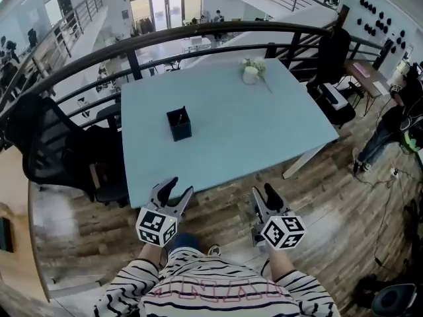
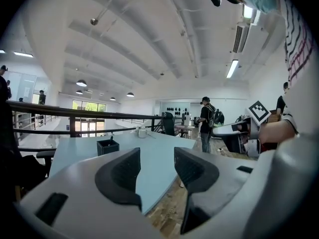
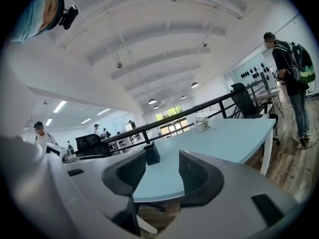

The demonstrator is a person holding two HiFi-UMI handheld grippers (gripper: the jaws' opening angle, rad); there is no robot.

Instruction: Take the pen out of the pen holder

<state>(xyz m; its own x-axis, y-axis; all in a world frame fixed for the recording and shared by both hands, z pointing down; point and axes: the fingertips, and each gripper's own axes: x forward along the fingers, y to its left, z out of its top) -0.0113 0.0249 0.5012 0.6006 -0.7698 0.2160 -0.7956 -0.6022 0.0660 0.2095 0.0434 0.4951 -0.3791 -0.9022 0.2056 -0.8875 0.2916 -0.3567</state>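
A black square pen holder [image 1: 178, 124] stands on the pale blue table [image 1: 264, 137], left of its middle. A dark pen [image 1: 179, 117] lies inside it, barely showing above the rim. My left gripper [image 1: 177, 190] hovers at the table's near edge, jaws open and empty. My right gripper [image 1: 263, 193] is beside it over the floor, also open and empty. In the left gripper view the pen holder [image 2: 107, 146] is far ahead, left of the open left gripper [image 2: 157, 167]. In the right gripper view the pen holder [image 3: 151, 154] shows between the jaws of the open right gripper [image 3: 163, 171], well beyond them.
A white vase with flowers [image 1: 250, 73] stands at the table's far side. A black railing [image 1: 198, 35] curves behind the table. A black office chair [image 1: 46, 144] is at the left. A person [image 1: 390, 134] stands on the wooden floor at right.
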